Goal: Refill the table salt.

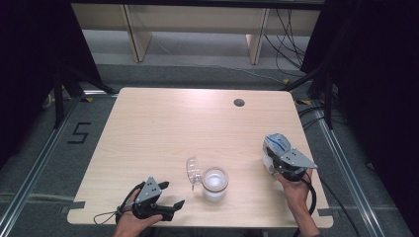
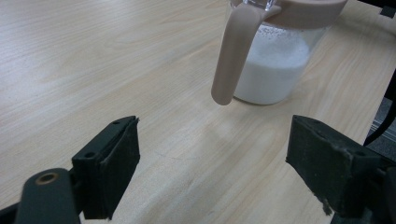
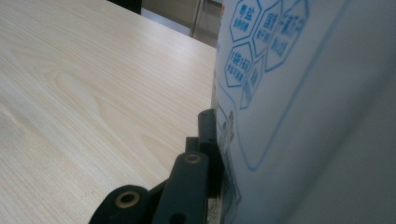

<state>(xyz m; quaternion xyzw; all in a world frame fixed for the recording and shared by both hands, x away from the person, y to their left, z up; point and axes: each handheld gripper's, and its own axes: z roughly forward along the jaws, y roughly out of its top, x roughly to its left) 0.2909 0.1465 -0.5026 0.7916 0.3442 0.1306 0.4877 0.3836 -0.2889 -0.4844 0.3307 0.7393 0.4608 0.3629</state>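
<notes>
A clear jar (image 1: 215, 183) holding white powder stands near the table's front middle, with its clear lid (image 1: 192, 170) hinged open to the left. In the left gripper view the jar (image 2: 275, 70) has a beige rim and a beige handle (image 2: 233, 56) hanging down its side. My left gripper (image 1: 172, 194) rests at the front left, open, jaws wide and pointing at the jar, a short way off (image 2: 215, 172). My right gripper (image 1: 276, 163) is at the right edge, shut on a white bag (image 1: 275, 147) with blue print. The bag (image 3: 303, 116) stands against one black finger (image 3: 205, 135).
The light wooden table (image 1: 163, 123) has a round cable hole (image 1: 239, 102) at the back right. Beyond it are wooden furniture legs (image 1: 136, 34) and cables on a grey floor. A "5" mark (image 1: 79, 133) lies on the floor at left.
</notes>
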